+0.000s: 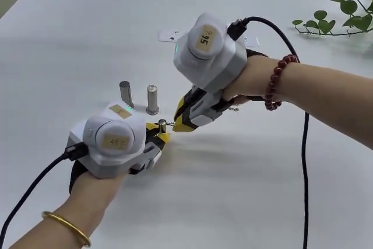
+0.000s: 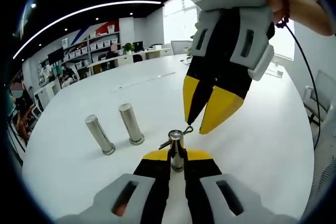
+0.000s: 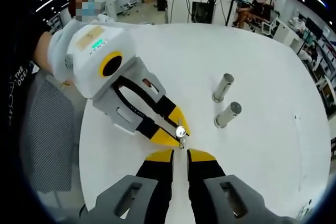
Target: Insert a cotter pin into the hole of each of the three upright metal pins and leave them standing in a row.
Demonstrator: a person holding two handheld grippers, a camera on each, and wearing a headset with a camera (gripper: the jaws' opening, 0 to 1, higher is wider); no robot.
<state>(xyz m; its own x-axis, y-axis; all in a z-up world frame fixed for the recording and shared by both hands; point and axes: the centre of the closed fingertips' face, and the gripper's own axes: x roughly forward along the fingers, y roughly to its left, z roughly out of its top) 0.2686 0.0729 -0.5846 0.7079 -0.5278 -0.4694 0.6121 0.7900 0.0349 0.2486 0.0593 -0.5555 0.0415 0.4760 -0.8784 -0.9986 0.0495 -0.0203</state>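
My left gripper [image 2: 177, 157] pinches one metal pin [image 2: 175, 139] upright on the counter [image 2: 252, 150], the cotter pin [image 2: 181, 131] crossing its top at my right gripper [image 2: 196, 128], whose hold I cannot tell.

On the white table [image 1: 250, 196], an upright silver metal pin [image 1: 126, 93] stands just left of a 2nd pin [image 1: 152, 98]. Nearer, a 3rd pin [image 1: 162, 125] sits between the jaws of the left gripper [image 1: 159, 137], with the right gripper [image 1: 181, 123] at its right.

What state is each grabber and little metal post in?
left gripper, shut on the held metal pin
held metal pin, upright between the jaws
cotter pin, lying across the held pin's top
right gripper, jaws slightly apart, tips by the cotter pin
two free metal pins, standing, tops bare
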